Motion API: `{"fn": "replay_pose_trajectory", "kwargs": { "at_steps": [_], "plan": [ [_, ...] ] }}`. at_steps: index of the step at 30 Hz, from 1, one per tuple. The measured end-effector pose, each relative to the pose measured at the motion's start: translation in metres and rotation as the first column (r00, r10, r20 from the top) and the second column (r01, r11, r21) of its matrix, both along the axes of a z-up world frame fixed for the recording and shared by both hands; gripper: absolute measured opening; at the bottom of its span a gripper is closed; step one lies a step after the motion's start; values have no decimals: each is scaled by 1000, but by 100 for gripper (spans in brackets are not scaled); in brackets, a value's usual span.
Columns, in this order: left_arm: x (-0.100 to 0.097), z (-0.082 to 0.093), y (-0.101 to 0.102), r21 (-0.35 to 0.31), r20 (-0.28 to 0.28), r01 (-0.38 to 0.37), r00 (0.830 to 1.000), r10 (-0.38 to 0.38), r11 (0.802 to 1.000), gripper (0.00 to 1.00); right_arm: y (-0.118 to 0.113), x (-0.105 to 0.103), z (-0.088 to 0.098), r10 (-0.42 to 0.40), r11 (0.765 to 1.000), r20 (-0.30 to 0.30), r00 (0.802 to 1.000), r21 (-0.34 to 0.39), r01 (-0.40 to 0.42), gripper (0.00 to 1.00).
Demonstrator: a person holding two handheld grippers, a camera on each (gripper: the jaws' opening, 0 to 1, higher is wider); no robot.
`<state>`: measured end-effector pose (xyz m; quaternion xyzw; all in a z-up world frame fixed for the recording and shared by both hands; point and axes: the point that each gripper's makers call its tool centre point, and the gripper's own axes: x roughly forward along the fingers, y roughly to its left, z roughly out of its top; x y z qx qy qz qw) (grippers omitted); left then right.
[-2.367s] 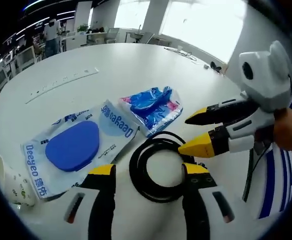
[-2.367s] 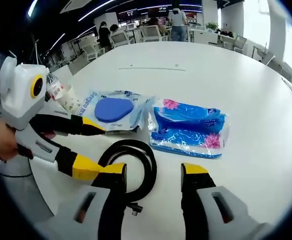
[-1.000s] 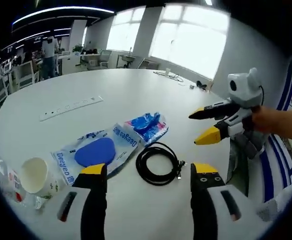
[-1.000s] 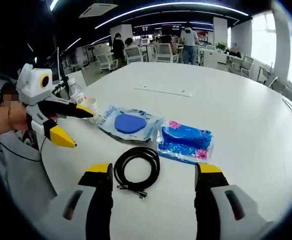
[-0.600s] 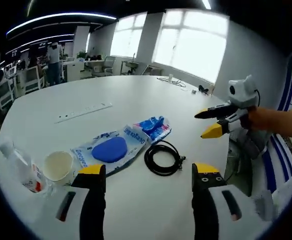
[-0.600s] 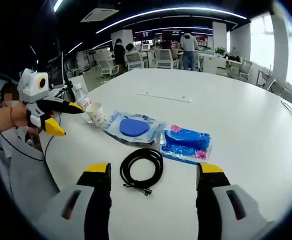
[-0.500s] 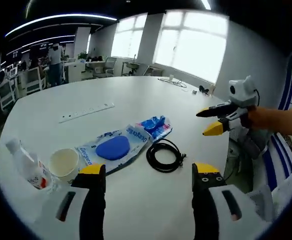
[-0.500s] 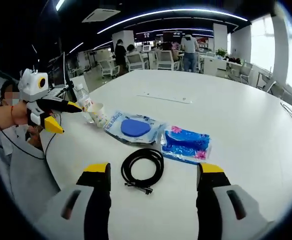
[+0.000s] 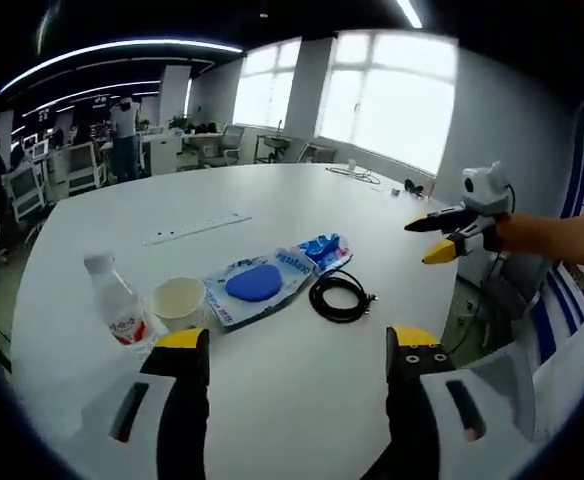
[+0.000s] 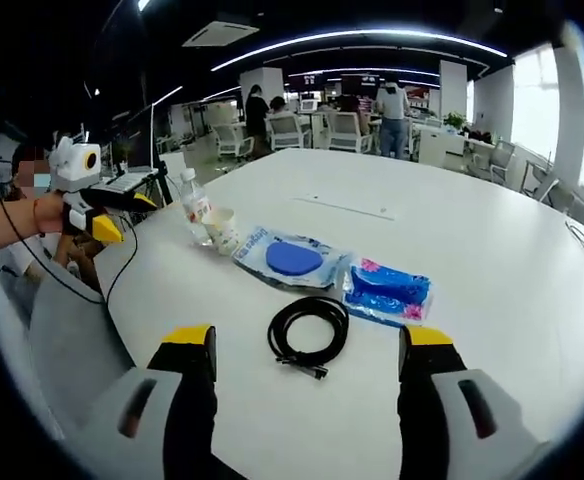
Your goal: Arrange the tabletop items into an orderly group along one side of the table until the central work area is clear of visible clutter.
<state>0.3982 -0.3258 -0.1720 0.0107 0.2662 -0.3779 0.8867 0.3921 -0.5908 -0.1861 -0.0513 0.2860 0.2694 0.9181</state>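
Both of your tools are held back off the tabletop (image 10: pixel 492 250), jaws spread wide and gripping nothing, which suits a check of the layout rather than a grab. Ahead of your left tool (image 9: pixel 297 345) the items lie in a loose row: water bottle (image 9: pixel 115 308) furthest to its left, paper cup (image 9: pixel 180 302) just beside it, then the clear pouch with the blue pad (image 9: pixel 255 285), the blue tissue pack (image 9: pixel 323 250) touching its far end, and the coiled black cable (image 9: pixel 340 298) nearest the right tool (image 9: pixel 438 241). From your right tool (image 10: pixel 302 345) the cable (image 10: pixel 309 332) sits straight ahead, closest, with the tissue pack (image 10: pixel 389 286) beyond to its right. They seem grouped along one side already; the wide middle looks bare apart from a thin white strip (image 9: pixel 195 229).
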Motion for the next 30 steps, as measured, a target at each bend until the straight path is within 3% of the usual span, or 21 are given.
{"fn": "replay_pose_trajectory", "kwargs": {
  "at_steps": [9,14,30],
  "plan": [
    [-19,5,45,-7,16,-33,999,33,999,78,9,-17,9,12,1000,38,999,25,-13,75],
    [-29,3,62,-5,20,-40,999,40,999,81,10,-28,4,14,1000,28,1000,22,-14,76],
    [-50,-14,75,-47,-14,-66,998,65,997,85,10,-56,-7,-10,999,-2,1000,34,11,75]
  ]
}}
